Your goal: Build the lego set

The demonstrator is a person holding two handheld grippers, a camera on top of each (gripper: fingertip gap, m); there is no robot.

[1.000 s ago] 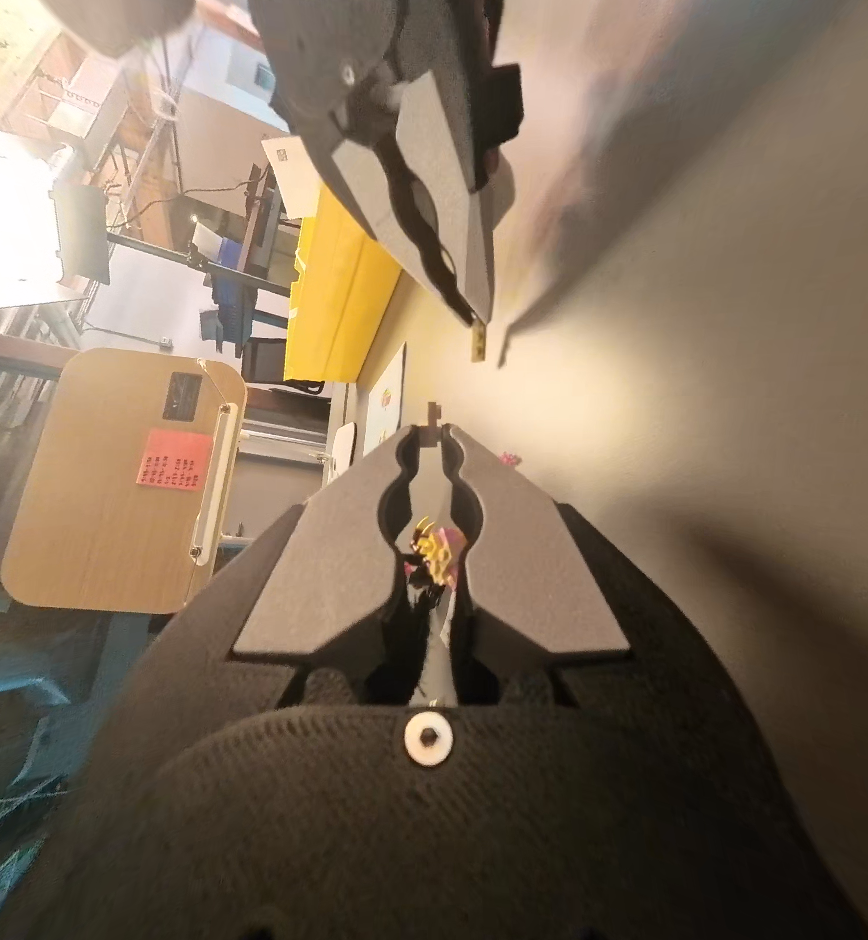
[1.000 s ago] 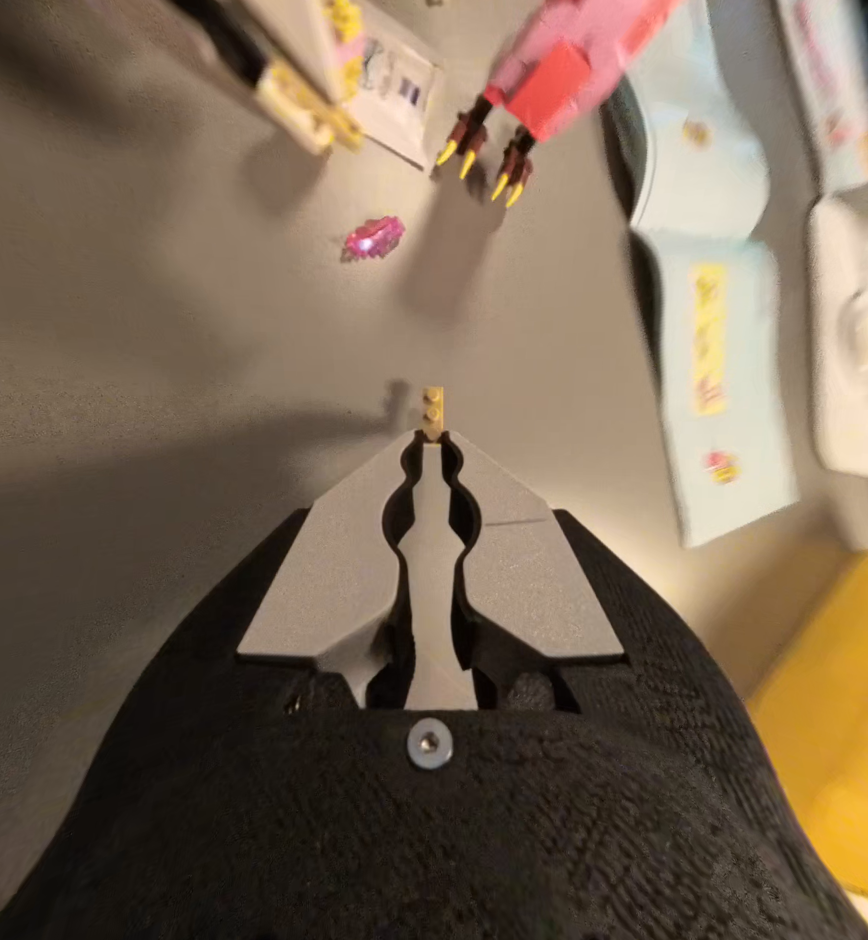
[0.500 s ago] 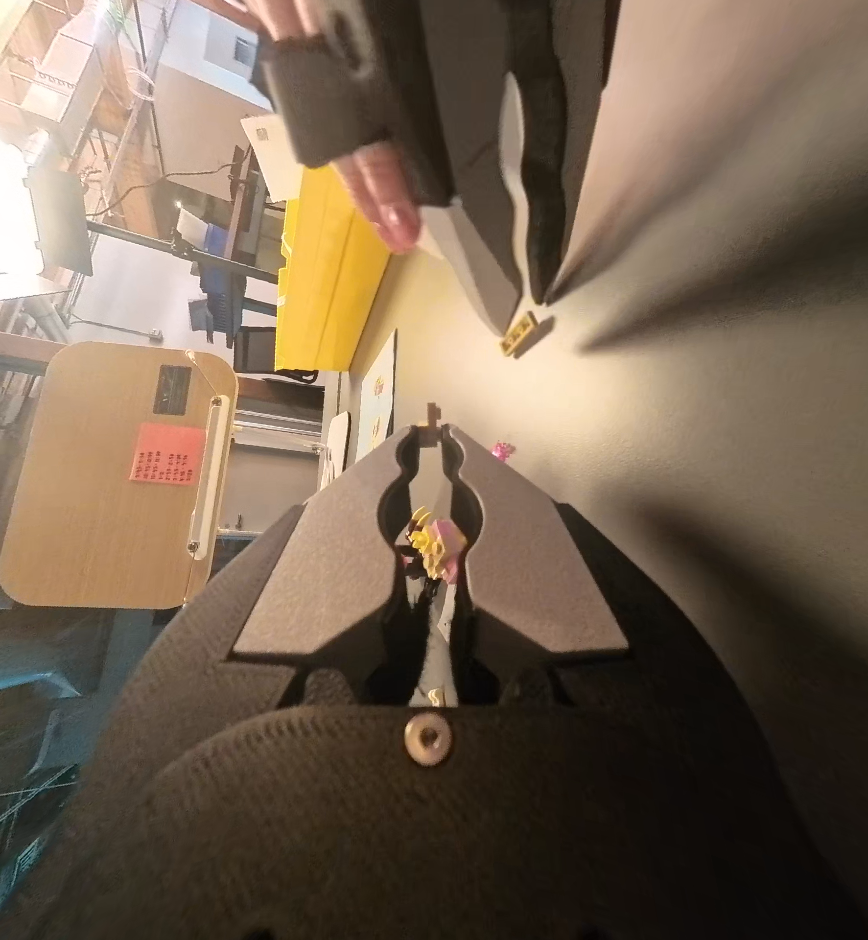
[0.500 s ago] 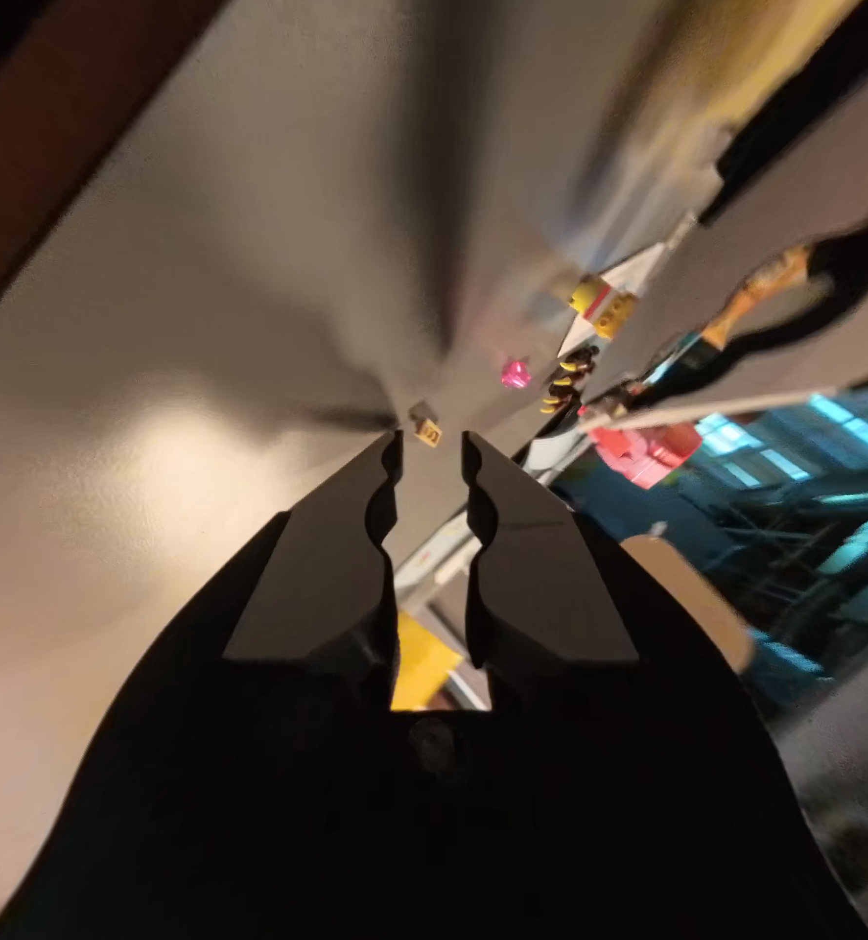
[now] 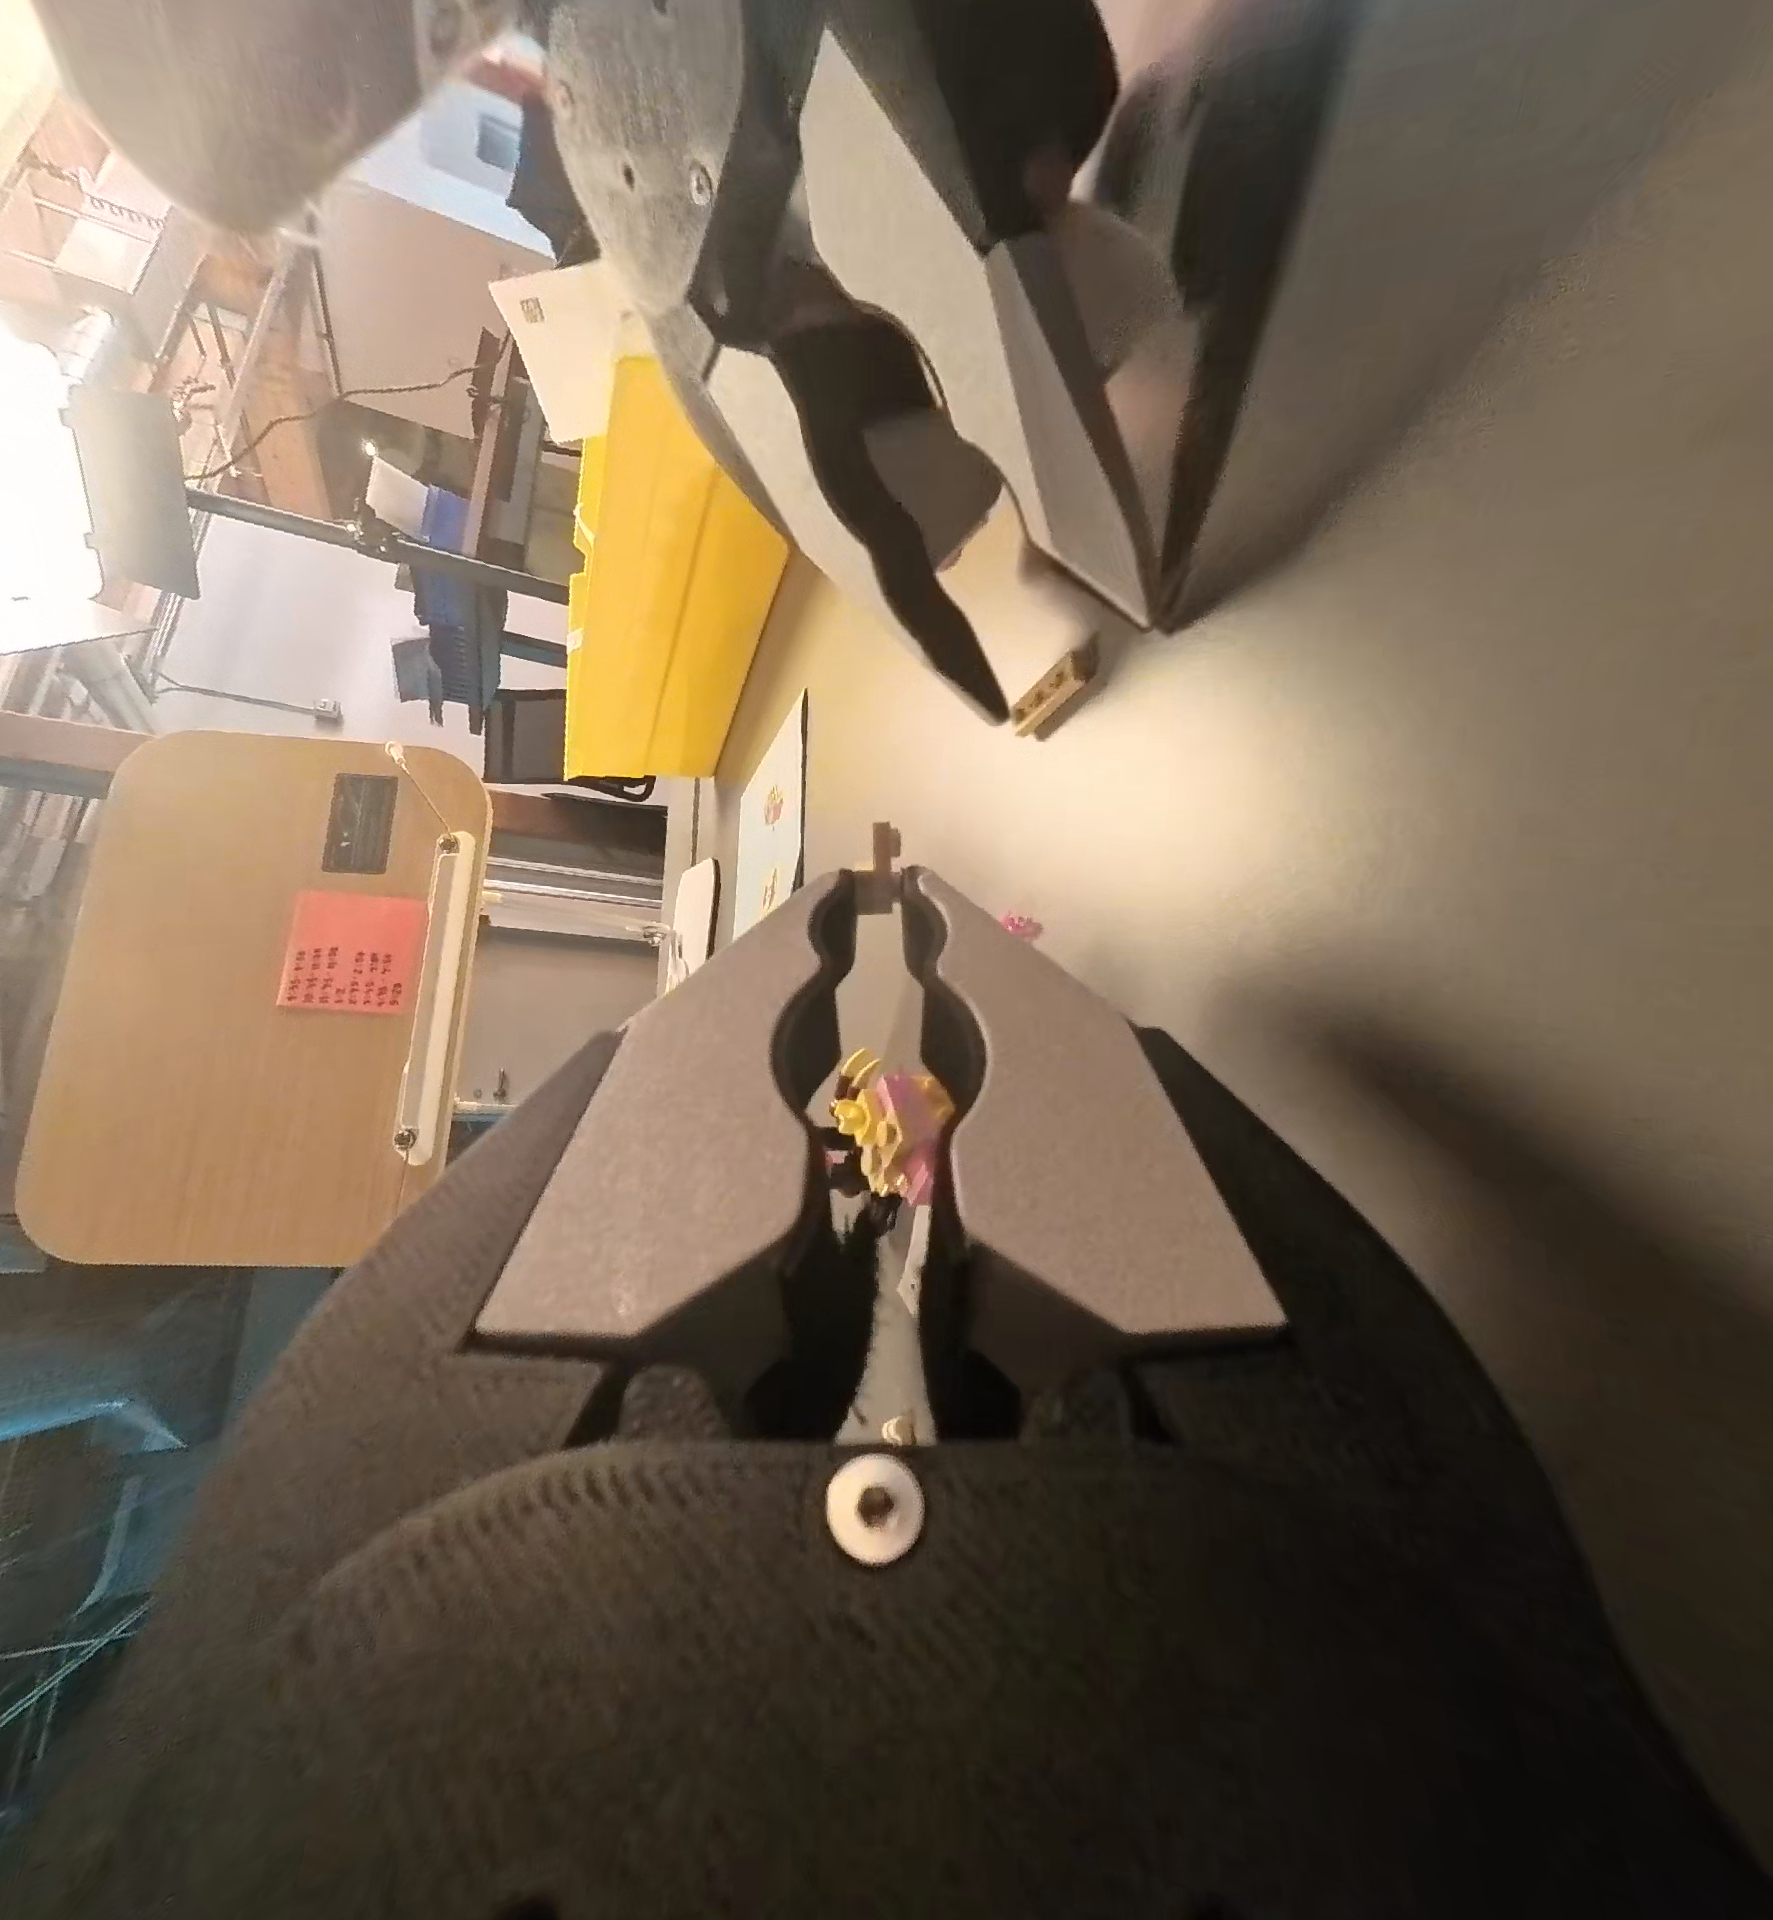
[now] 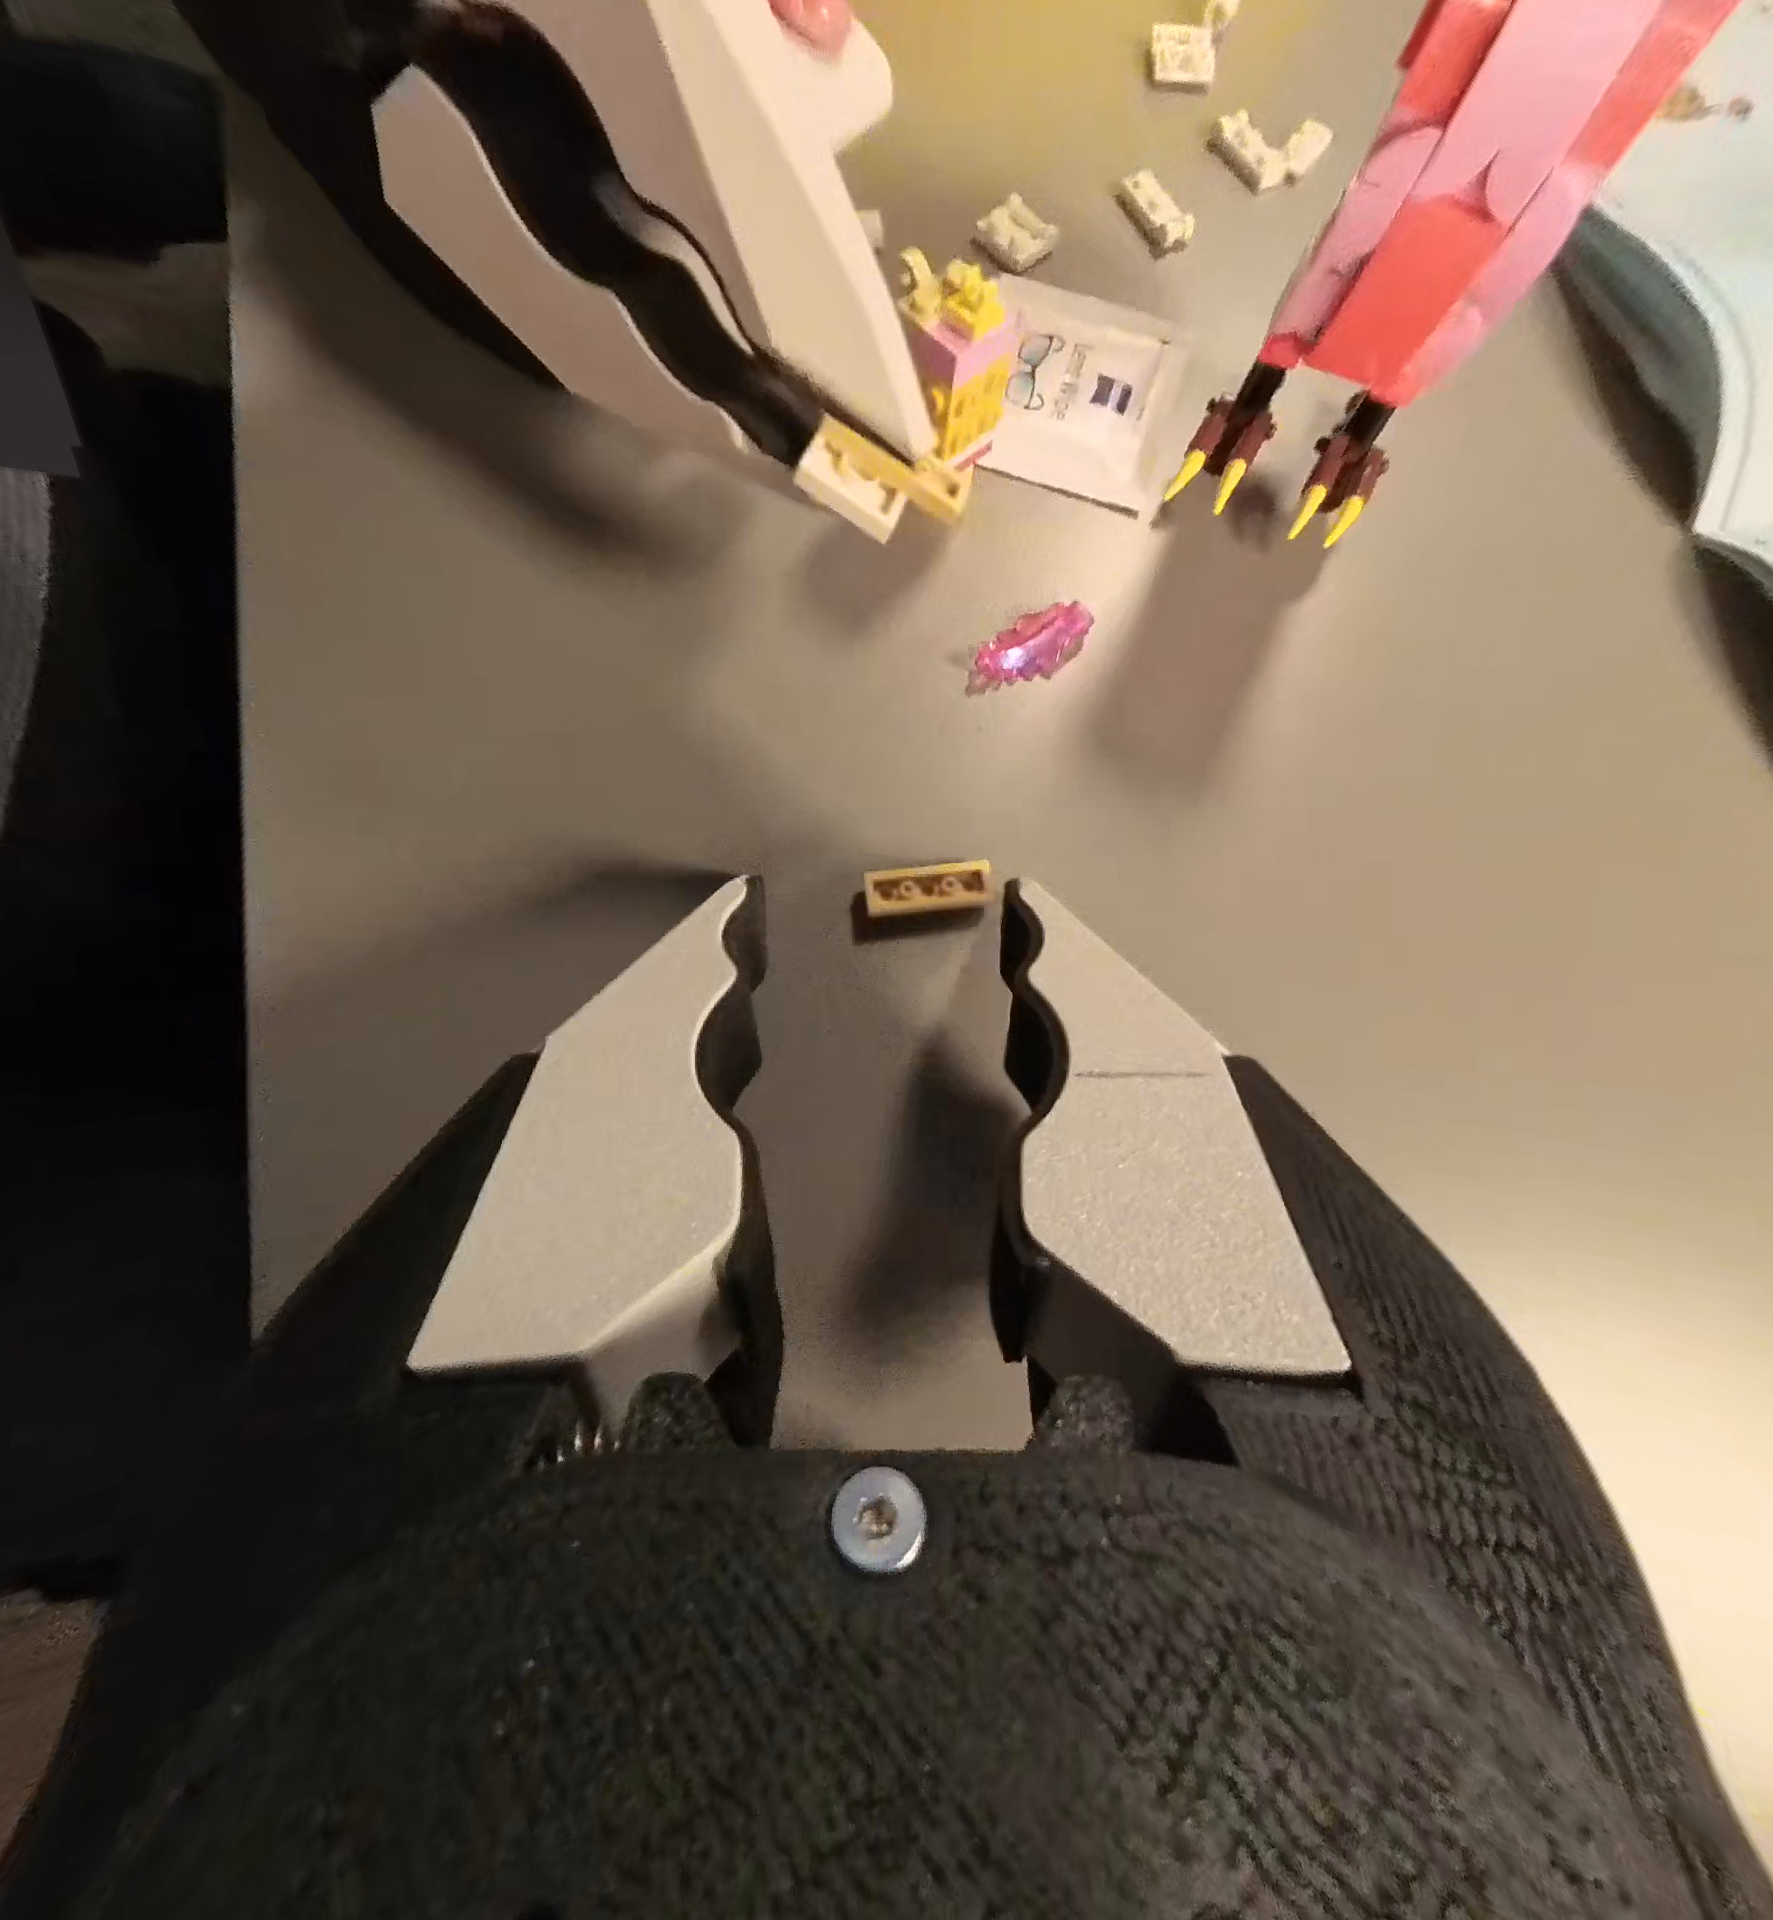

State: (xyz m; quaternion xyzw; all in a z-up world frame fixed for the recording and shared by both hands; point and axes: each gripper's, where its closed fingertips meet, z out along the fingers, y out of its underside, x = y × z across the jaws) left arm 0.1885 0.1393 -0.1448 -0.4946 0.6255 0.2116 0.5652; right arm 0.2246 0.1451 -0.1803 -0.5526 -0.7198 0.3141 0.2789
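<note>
Right fingers [image 6: 1069, 997] apart, tan brick [image 6: 926, 896] released.

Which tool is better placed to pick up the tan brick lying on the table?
Right. The right tool is open, its tips flanking the tan brick. The left tool is already shut on a small brick assembly.

Matt table [image 6: 508, 727]; glossy plastic brick [image 6: 926, 900]

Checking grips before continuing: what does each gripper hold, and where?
Left gripper: small toy-brick assembly, pinched by its protruding tan plate. Right gripper: nothing.
</note>
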